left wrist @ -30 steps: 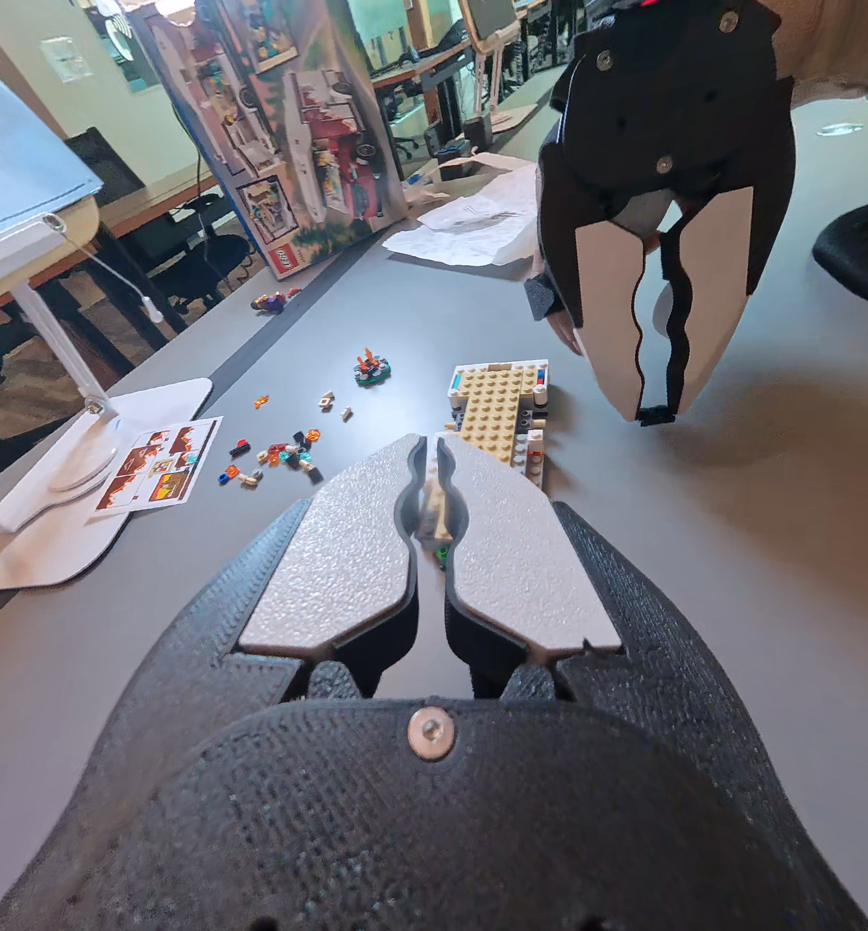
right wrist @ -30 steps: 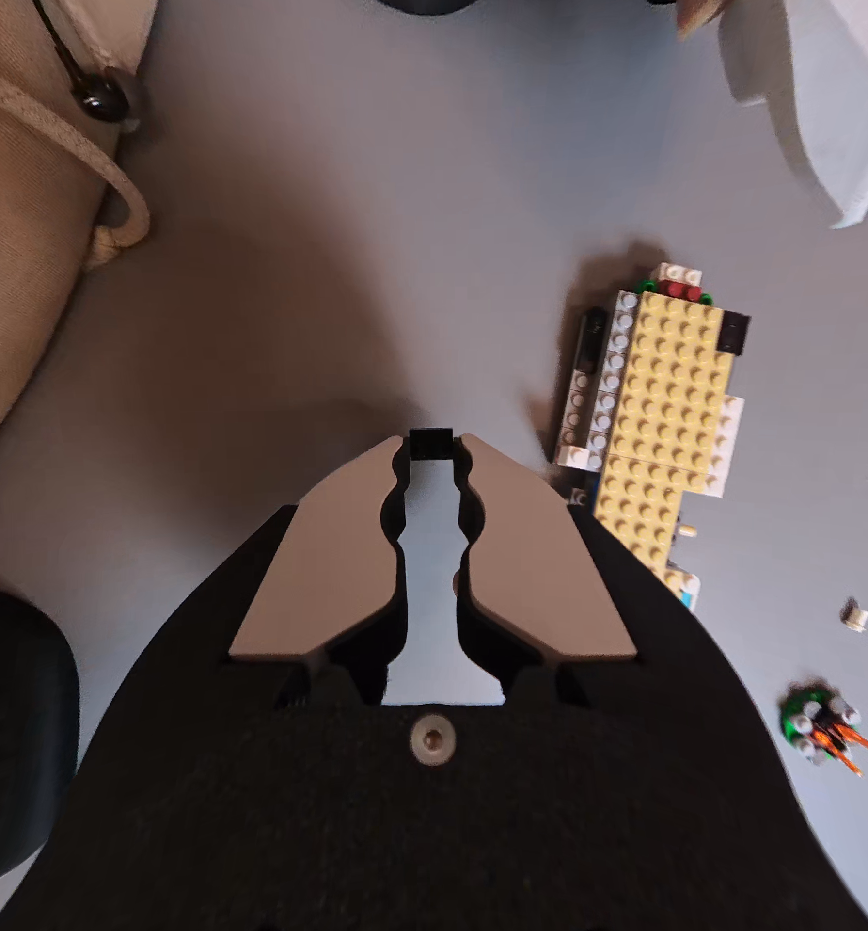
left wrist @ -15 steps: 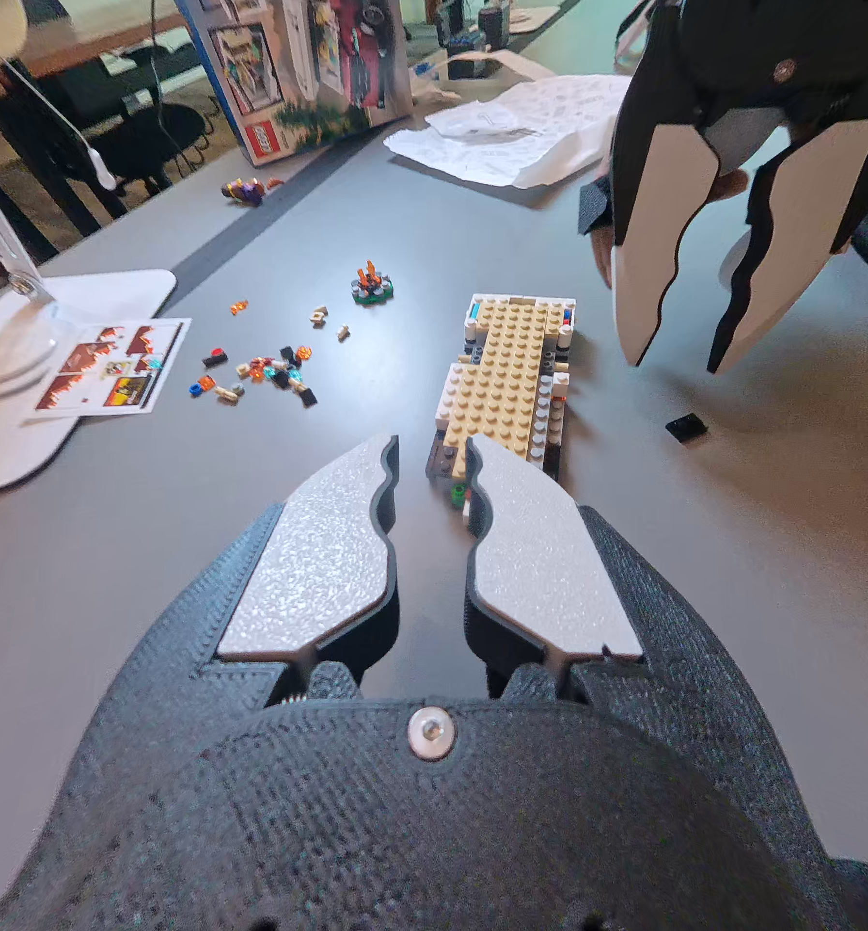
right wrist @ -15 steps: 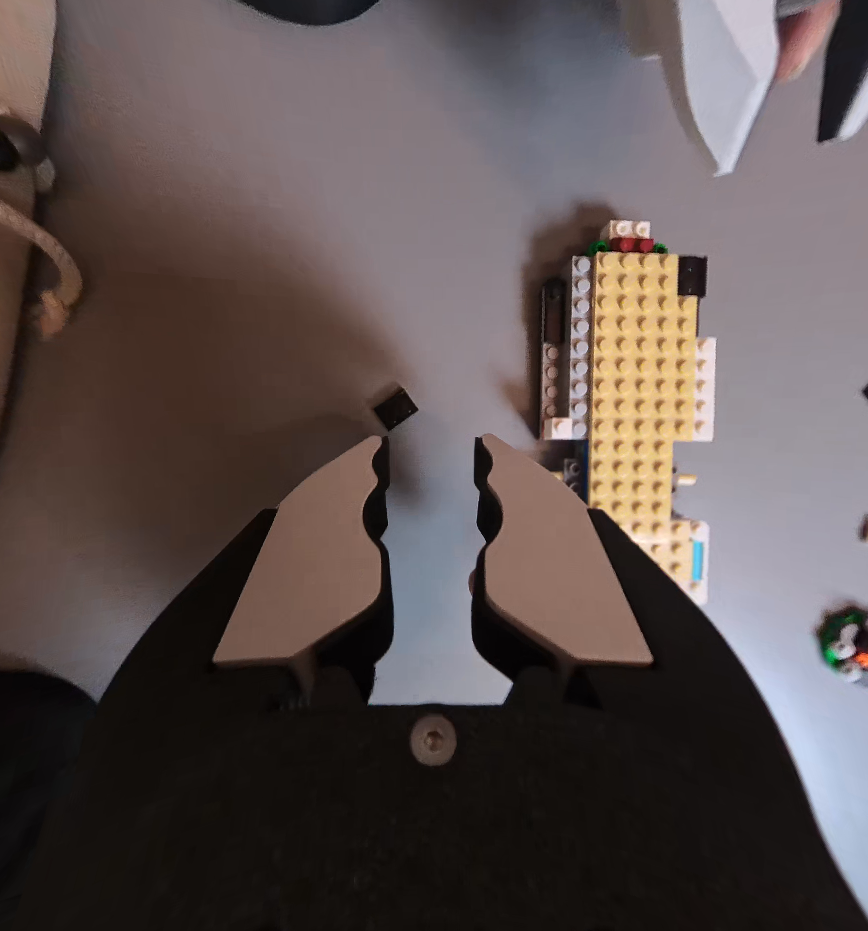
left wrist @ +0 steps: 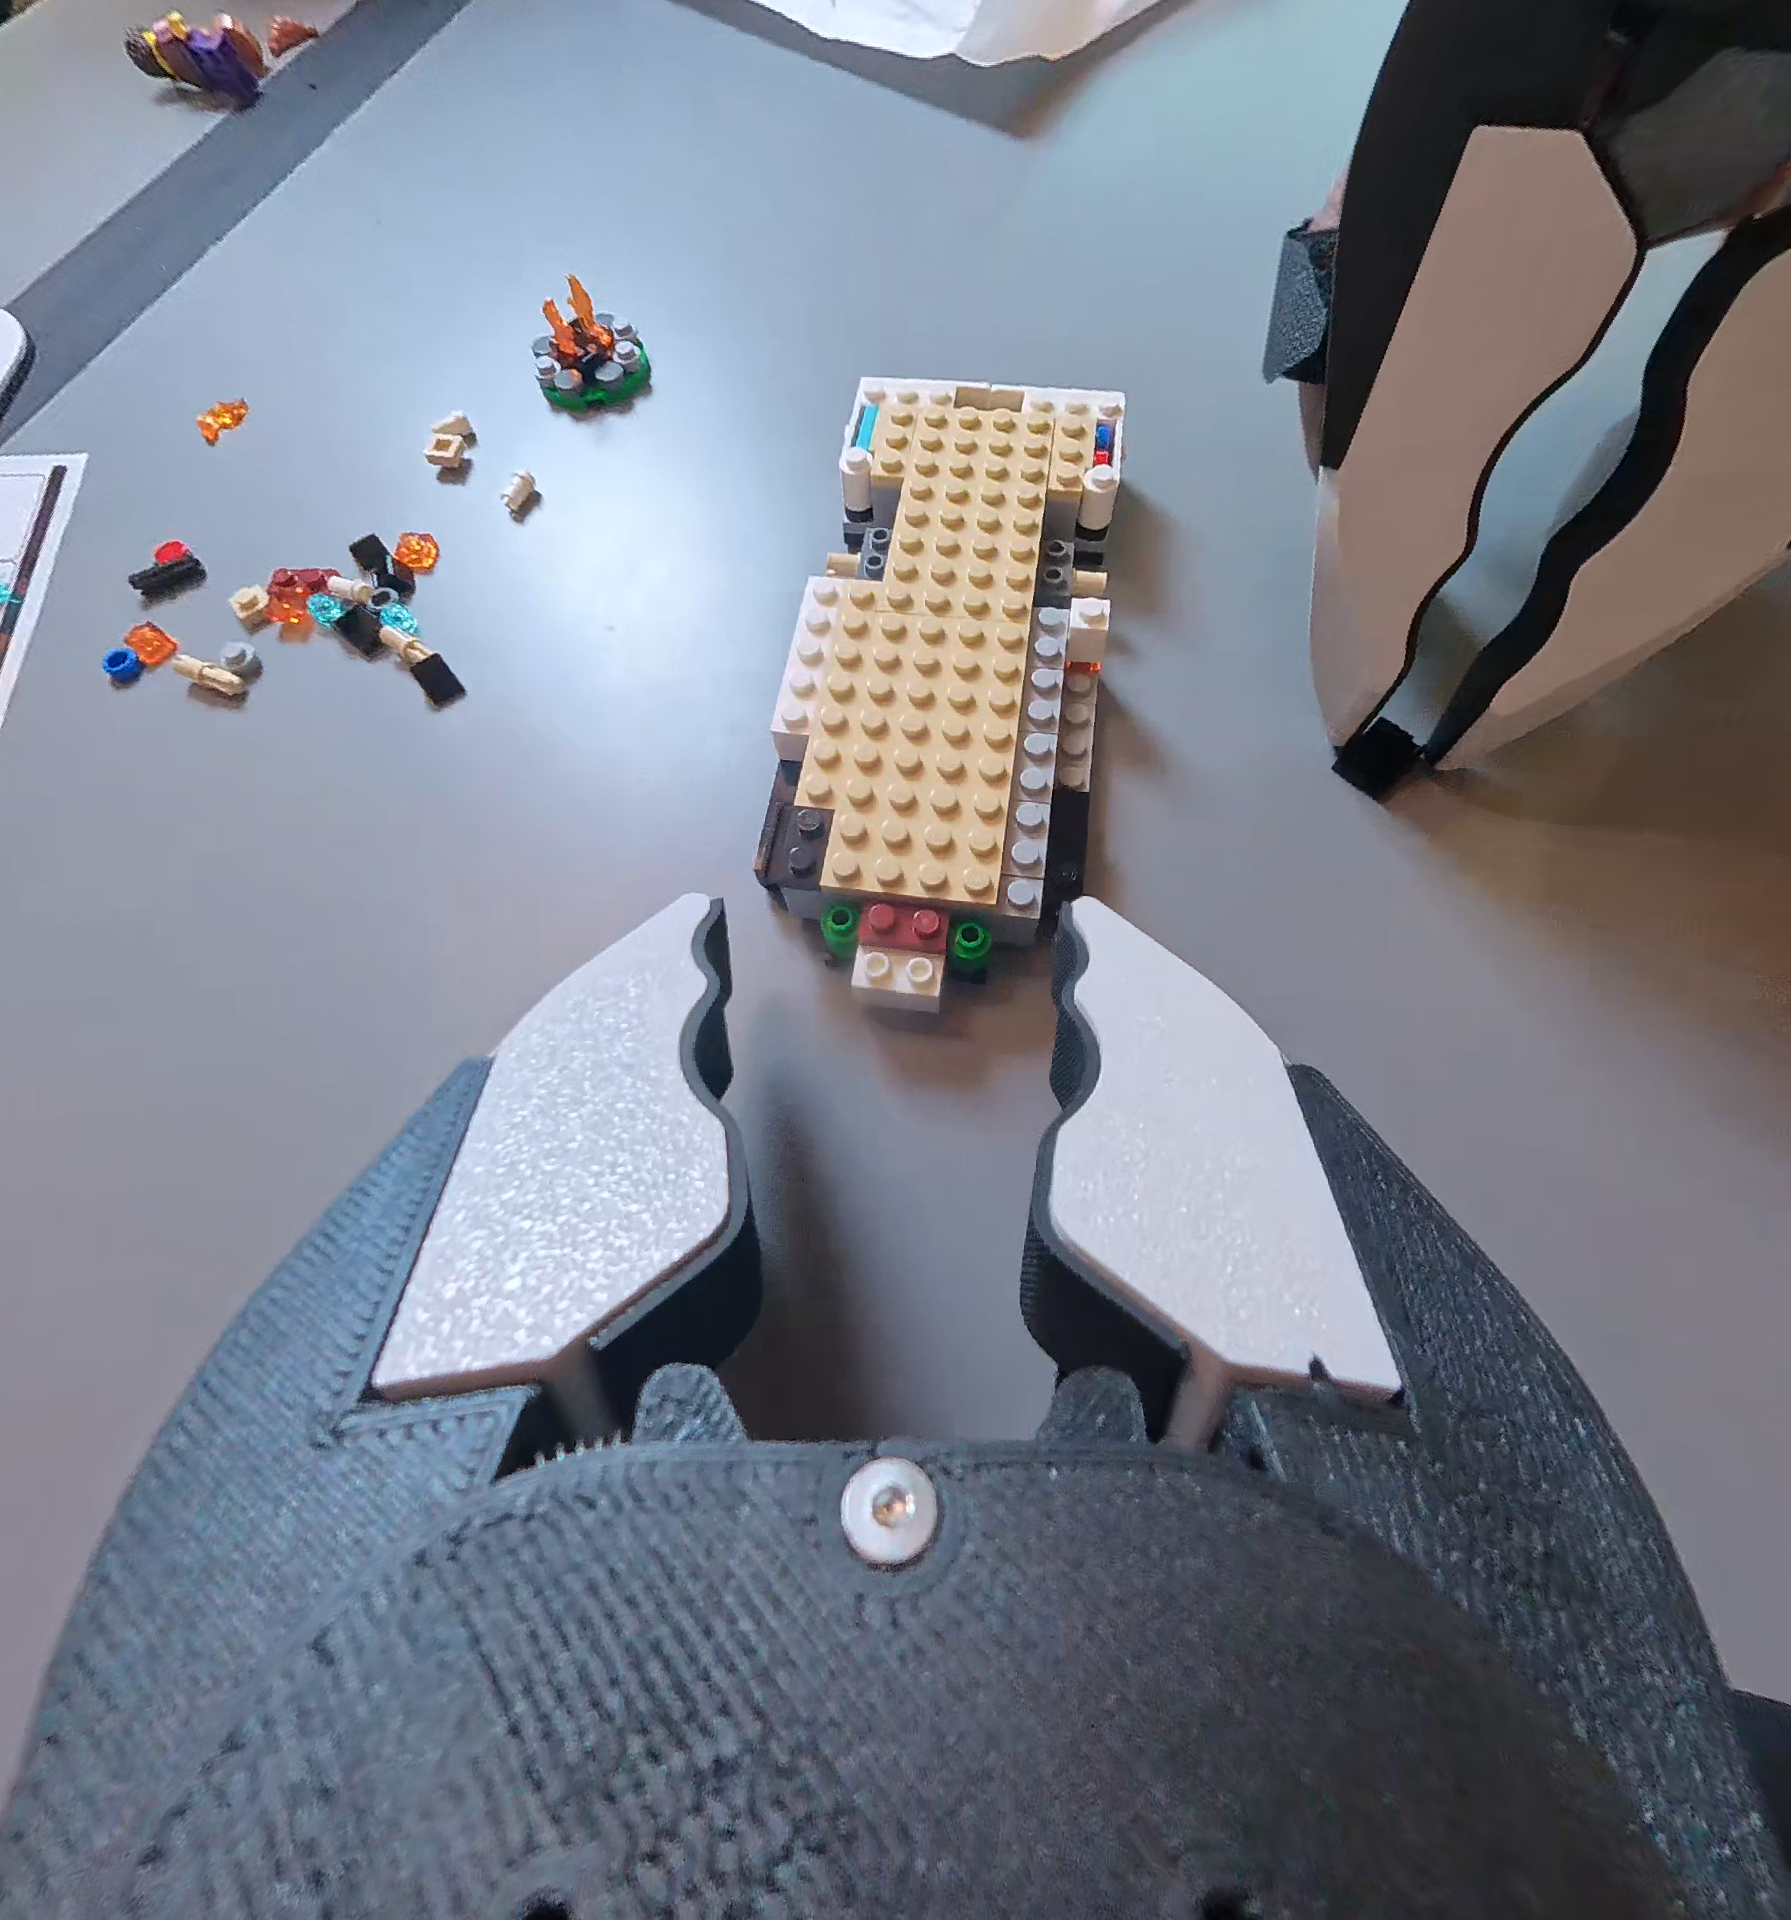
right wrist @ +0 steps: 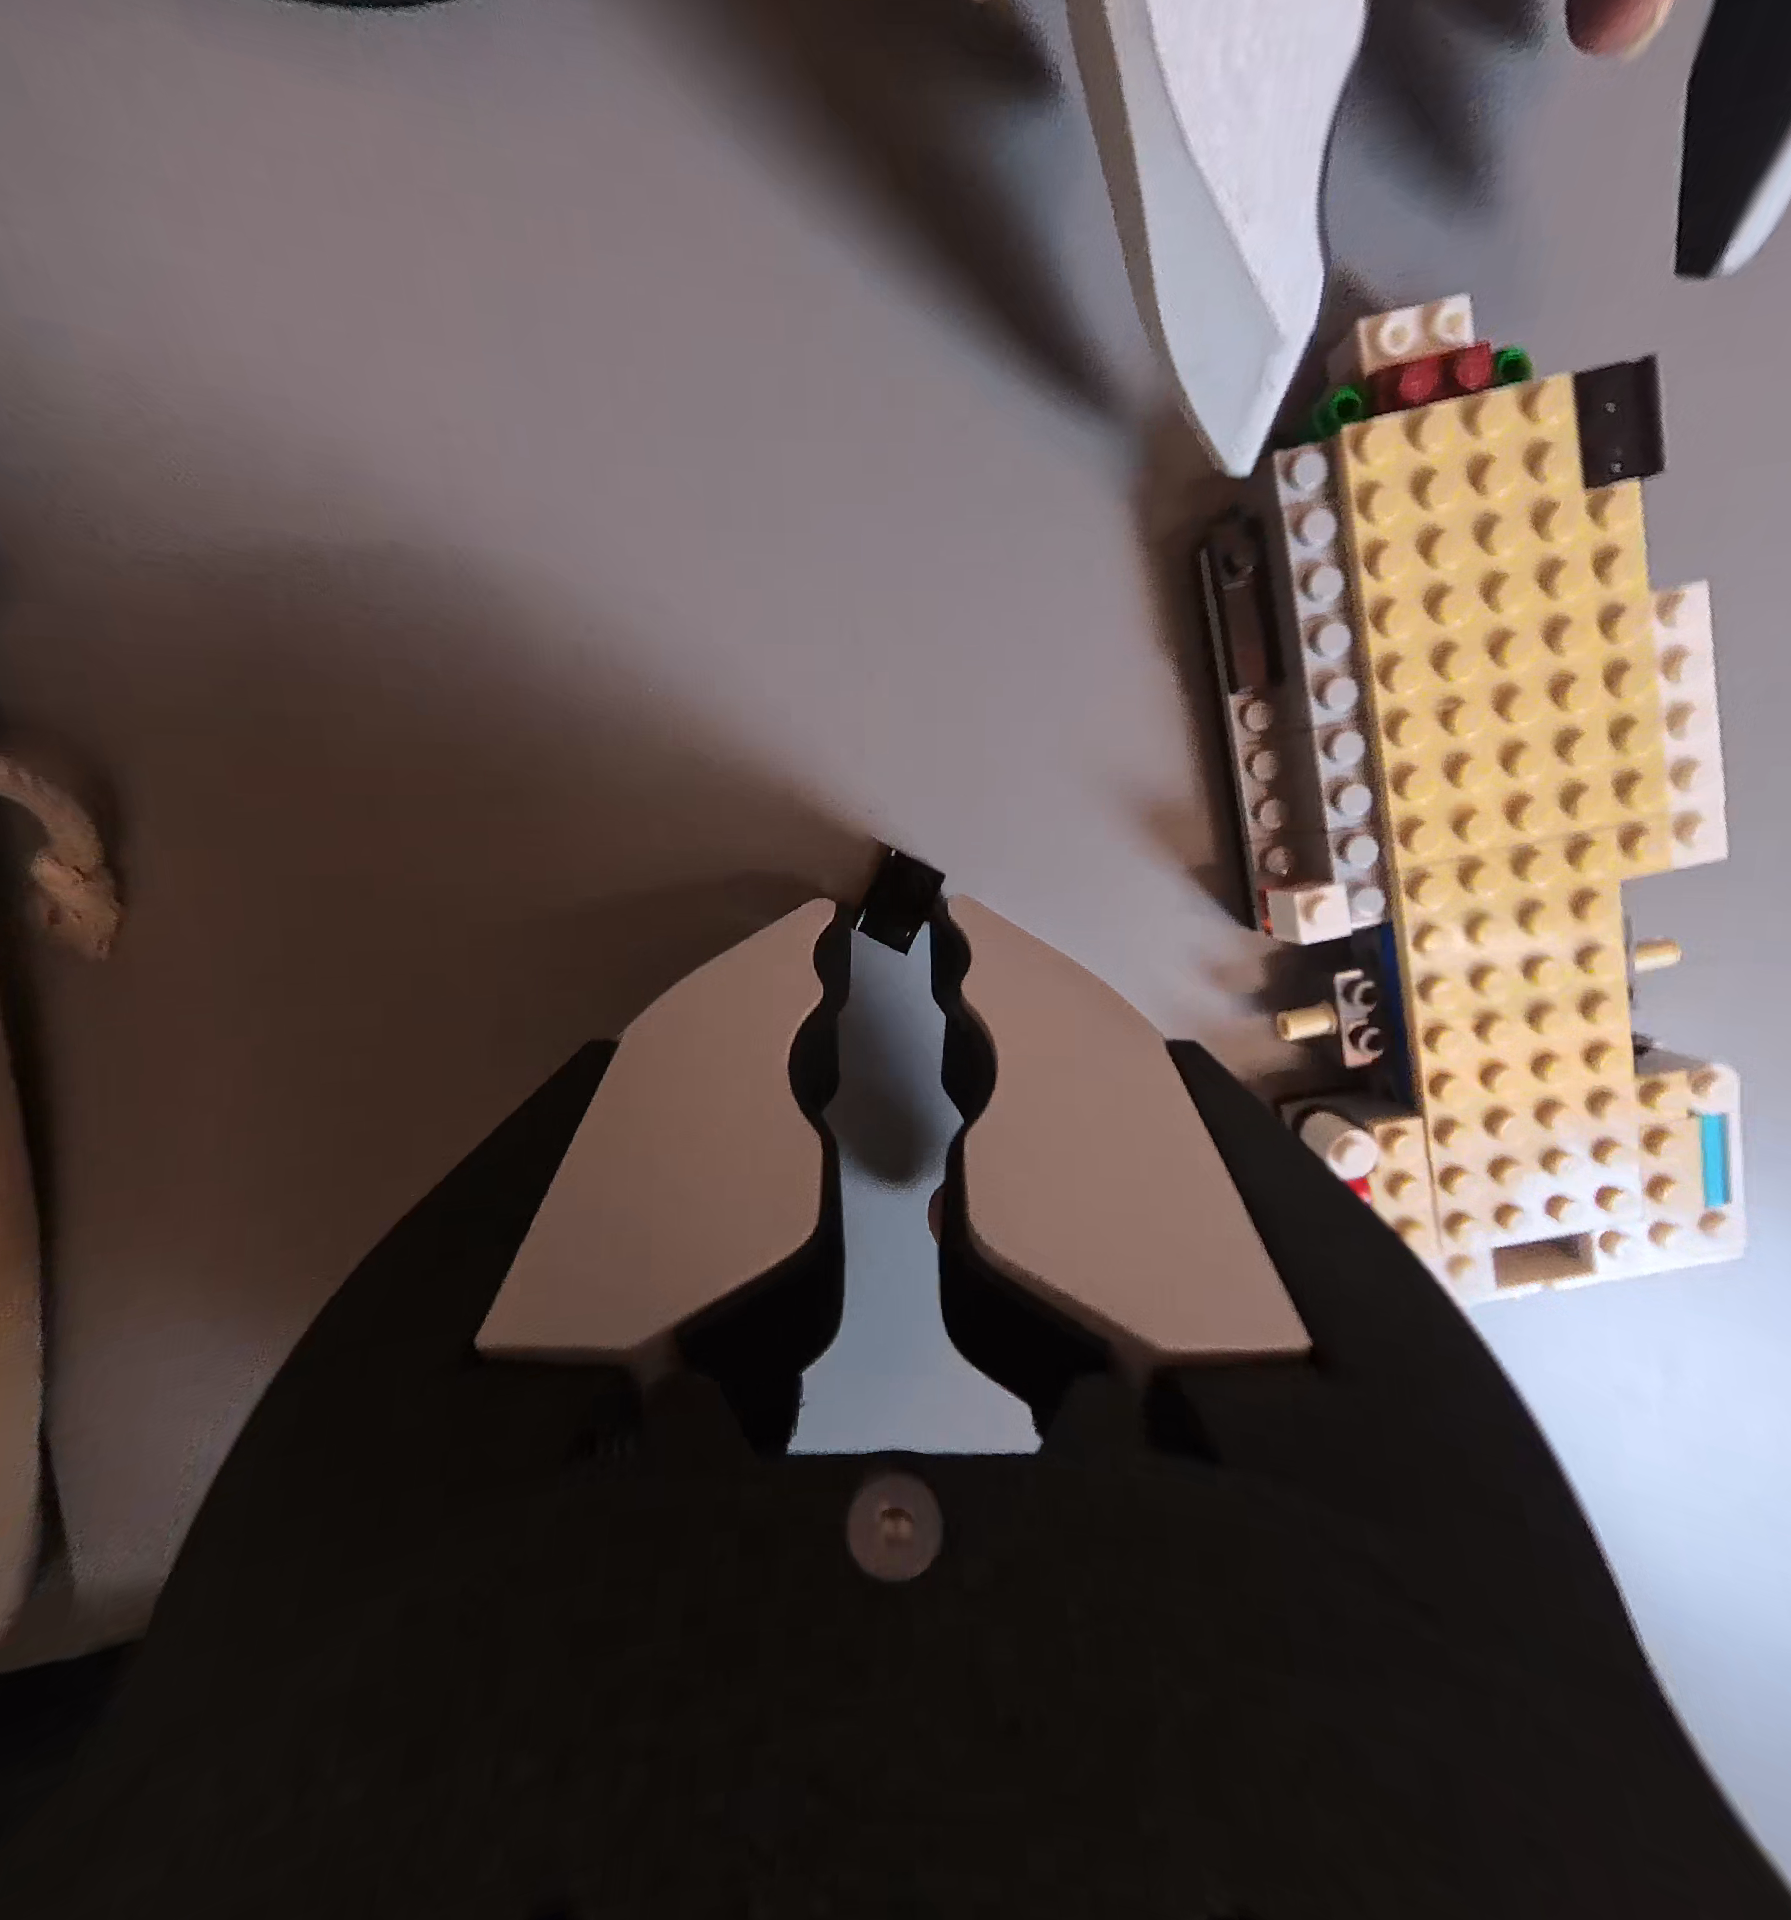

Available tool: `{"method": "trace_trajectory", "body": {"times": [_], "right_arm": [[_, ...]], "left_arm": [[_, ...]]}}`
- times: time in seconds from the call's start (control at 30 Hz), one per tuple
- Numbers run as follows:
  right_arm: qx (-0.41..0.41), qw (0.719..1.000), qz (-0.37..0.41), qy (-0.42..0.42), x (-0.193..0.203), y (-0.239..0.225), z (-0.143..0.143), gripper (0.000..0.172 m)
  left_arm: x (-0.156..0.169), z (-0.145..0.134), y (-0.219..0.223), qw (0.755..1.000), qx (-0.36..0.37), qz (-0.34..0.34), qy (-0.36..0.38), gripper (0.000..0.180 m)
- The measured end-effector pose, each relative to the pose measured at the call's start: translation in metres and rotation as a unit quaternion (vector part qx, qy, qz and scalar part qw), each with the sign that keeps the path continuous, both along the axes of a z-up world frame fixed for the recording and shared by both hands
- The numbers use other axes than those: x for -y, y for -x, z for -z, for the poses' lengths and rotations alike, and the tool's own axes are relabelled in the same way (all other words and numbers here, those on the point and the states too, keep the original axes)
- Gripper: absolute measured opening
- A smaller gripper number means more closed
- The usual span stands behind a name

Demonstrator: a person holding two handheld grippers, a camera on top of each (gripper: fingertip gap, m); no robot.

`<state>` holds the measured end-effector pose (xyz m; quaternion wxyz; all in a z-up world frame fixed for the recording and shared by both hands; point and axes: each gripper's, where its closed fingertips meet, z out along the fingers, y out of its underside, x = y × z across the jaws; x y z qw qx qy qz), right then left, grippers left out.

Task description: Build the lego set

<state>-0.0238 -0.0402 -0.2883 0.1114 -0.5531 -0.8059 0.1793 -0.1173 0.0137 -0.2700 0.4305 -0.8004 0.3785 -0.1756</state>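
Your right tool pinches a small black piece by its tips (it could twist free); your left tool gapes wide, risking nudging the tan brick build.

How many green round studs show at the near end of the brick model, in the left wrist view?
2: one green stud left of the dark red brick, the other right of it. More may be hidden underneath.

The smooth matt grey table carries a studded, glossy tan plastic brick model. At 6 o'clock, the left hand-held gripper has grainy white pads and ribbed dark printed plastic.
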Motion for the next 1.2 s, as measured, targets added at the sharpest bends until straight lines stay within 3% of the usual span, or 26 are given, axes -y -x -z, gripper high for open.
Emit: {"method": "trace_trajectory", "body": {"times": [0.07, 0.17, 0.23, 0.37, 0.7, 1.2], "right_arm": [[-0.007, 0.997, -0.072, -0.026, 0.002, 0.003, -0.001, 0.014], [-0.038, 0.971, -0.214, -0.102, -0.003, 0.007, -0.003, 0.014], [-0.050, 0.962, -0.236, -0.129, -0.011, 0.013, -0.006, 0.016], [-0.083, 0.975, -0.188, -0.086, -0.014, 0.009, -0.016, 0.024], [-0.117, 0.992, -0.032, -0.029, -0.021, 0.001, -0.014, 0.024], [-0.062, 0.997, -0.036, -0.028, -0.022, 0.012, -0.003, 0.021]], "left_arm": [[0.001, 0.001, -0.002, 1.000, 0.000, 0.003, 0.003, 0.060], [0.002, 0.003, -0.004, 1.000, -0.004, 0.007, 0.006, 0.062], [0.003, 0.005, -0.006, 1.000, -0.011, 0.013, 0.005, 0.062], [0.005, 0.008, -0.009, 0.999, -0.028, 0.019, 0.001, 0.061], [0.011, 0.009, -0.017, 0.998, -0.048, 0.031, -0.009, 0.052], [0.008, 0.006, -0.015, 0.999, -0.028, 0.025, -0.007, 0.052]]}}
